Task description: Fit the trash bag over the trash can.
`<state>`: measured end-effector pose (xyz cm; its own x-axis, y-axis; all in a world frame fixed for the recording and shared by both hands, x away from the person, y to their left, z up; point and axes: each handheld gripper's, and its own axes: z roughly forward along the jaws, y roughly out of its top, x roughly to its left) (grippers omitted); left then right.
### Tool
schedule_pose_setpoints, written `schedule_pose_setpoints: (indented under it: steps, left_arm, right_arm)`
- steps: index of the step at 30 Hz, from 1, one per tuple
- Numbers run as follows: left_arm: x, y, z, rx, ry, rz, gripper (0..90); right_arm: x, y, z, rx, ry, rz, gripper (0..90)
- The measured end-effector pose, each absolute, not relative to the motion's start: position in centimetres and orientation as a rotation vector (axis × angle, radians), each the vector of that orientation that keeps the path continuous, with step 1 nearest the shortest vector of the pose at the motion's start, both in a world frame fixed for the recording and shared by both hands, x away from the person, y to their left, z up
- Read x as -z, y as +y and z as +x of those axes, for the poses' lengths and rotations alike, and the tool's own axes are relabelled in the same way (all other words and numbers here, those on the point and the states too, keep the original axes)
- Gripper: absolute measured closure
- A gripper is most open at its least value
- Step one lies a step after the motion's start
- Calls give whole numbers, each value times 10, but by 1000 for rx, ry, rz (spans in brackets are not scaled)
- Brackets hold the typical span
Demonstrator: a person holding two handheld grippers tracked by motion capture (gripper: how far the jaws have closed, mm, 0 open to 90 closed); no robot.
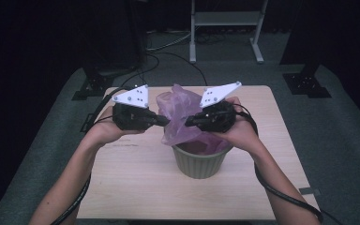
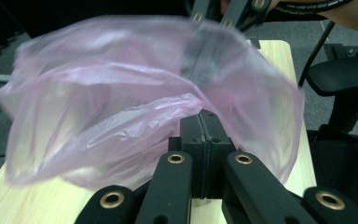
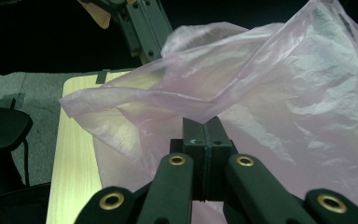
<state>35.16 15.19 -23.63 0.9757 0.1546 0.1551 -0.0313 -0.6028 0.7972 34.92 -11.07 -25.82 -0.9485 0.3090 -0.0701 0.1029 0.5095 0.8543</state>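
Green pot [image 1: 200,162] sits near table [image 1: 136,187] edge, pink bag [image 1: 183,112] standing in it. We clamp left gripper [image 1: 165,121] and right gripper [image 1: 189,122] on bag rim. Risk: thin film tears or slips if we pull apart hard.

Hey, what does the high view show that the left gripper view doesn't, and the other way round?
High view alone: the green ribbed pot under the pink plastic bag, the person's forearms, and the grey plates on top of the grippers.

Left gripper view alone: up close, the left hand-held gripper with its jaws shut on a bunched fold of the bag, and a black chair beside the table.

Both: the bag, the wooden table and the right hand-held gripper pinching the bag's far side.
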Motion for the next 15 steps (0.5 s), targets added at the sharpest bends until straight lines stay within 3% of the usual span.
schedule_pose_setpoints:
  steps: [15]
  left_arm:
    - [242, 174, 356, -289, 163, 2215, 900]
  right_arm:
    - [255, -200, 342, -1473, 2415, 569, 900]
